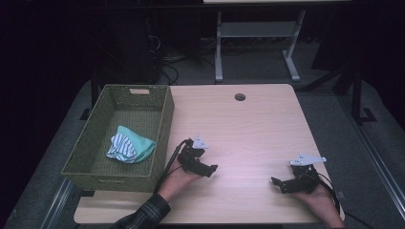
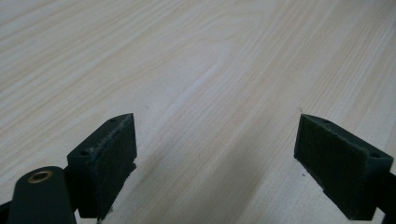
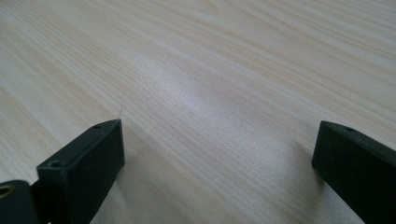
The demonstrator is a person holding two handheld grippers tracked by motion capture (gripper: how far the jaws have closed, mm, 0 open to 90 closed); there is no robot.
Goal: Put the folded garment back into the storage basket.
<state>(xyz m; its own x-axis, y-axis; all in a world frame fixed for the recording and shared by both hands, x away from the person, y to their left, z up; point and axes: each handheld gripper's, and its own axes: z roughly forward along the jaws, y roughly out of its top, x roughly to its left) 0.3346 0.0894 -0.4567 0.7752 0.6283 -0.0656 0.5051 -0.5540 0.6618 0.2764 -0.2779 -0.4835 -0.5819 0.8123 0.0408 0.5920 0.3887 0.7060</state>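
My left gripper [image 1: 210, 168] rests low on the wooden table [image 1: 248, 124], just right of the green woven basket [image 1: 162, 125]. In the left gripper view my left gripper [image 2: 217, 154] stands open, its black pads [image 2: 112, 154] wide apart over bare wood. My right gripper [image 1: 278, 183] sits near the table's front right corner, pointing left. The right gripper view shows my right gripper [image 3: 217, 158] open too, with nothing between its pads [image 3: 88, 161]. A folded cloth [image 1: 130, 145], teal with a striped white part, lies inside the basket.
The basket overhangs the table's left edge. A round cable hole [image 1: 239, 97] sits near the table's far edge. Beyond the table stand a white desk frame [image 1: 258, 33] and dark equipment on a grey floor.
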